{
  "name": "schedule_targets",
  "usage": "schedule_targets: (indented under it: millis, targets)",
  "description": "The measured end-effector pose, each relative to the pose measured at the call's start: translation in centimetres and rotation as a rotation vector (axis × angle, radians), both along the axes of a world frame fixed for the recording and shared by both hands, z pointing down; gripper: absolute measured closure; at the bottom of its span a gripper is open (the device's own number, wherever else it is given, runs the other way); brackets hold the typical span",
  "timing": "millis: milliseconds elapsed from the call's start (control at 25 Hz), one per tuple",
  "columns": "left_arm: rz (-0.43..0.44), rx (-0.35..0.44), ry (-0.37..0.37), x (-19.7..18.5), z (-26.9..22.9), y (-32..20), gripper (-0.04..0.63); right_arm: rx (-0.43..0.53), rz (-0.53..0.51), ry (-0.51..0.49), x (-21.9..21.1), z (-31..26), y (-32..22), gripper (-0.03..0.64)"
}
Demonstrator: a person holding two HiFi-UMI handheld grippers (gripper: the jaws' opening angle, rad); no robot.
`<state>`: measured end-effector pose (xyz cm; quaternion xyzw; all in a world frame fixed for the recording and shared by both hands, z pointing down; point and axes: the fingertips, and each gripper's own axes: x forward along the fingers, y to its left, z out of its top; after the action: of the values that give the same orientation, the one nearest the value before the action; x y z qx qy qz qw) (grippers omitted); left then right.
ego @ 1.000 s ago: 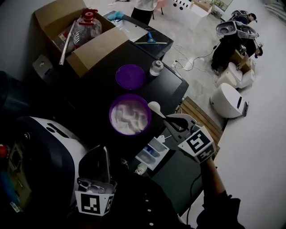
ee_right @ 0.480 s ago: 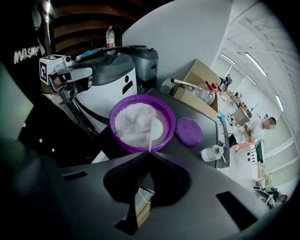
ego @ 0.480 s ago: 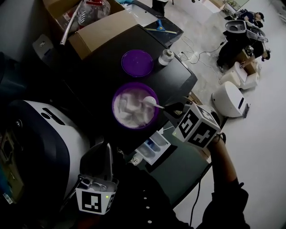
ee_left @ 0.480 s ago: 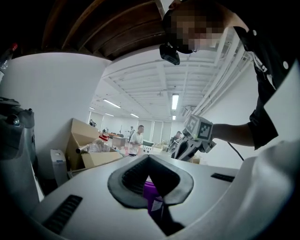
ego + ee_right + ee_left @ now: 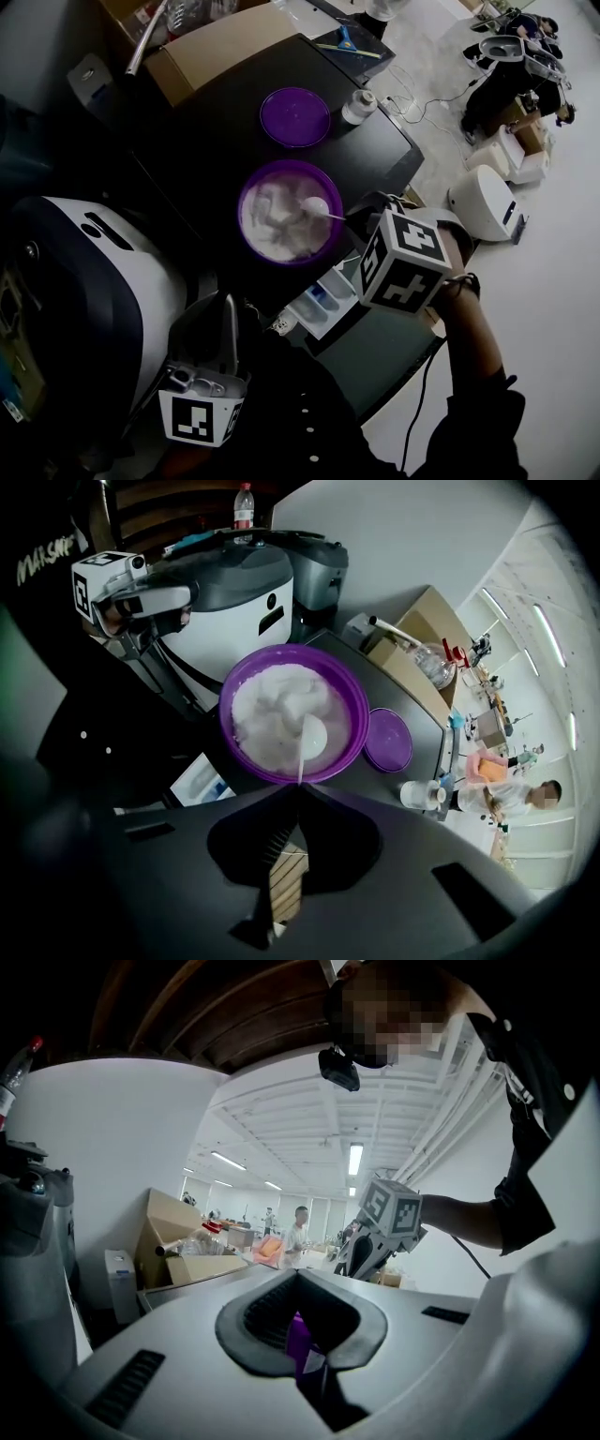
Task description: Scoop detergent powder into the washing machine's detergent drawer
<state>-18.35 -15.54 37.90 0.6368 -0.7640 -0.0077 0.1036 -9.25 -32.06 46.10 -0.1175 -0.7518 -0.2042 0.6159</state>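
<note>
Ahead of the right gripper [image 5: 298, 789], clamped on a spoon [image 5: 312, 738], a powder-filled purple bowl [image 5: 226, 735] is set on the dark worktop [image 5: 216, 131]; the left gripper [image 5: 298, 1275] is closed, empty.

Cardboard box [image 5: 220, 47] at the far edge; white bottle [image 5: 359, 106] beside purple lid [image 5: 294, 116]; blue tool [image 5: 345, 42], perhaps a squeegee, beyond.

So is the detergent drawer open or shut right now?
Open. The detergent drawer stands pulled out, its compartments exposed, close to the purple bowl of powder.
</note>
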Motion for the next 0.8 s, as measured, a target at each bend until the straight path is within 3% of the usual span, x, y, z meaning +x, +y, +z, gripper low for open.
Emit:
schedule_targets:
  millis: [480, 800]
  targets:
    - [-0.008, -0.006, 0.012, -0.5, 0.3, -0.7, 0.588, -0.33, 0.014, 0.169, 0.1, 0.0, 1.4, 0.586]
    - [-0.004, -0.02, 0.017, -0.9, 0.7, -1.3, 0.588, -0.532, 0.059, 0.12, -0.2, 0.3, 1.2, 0.584]
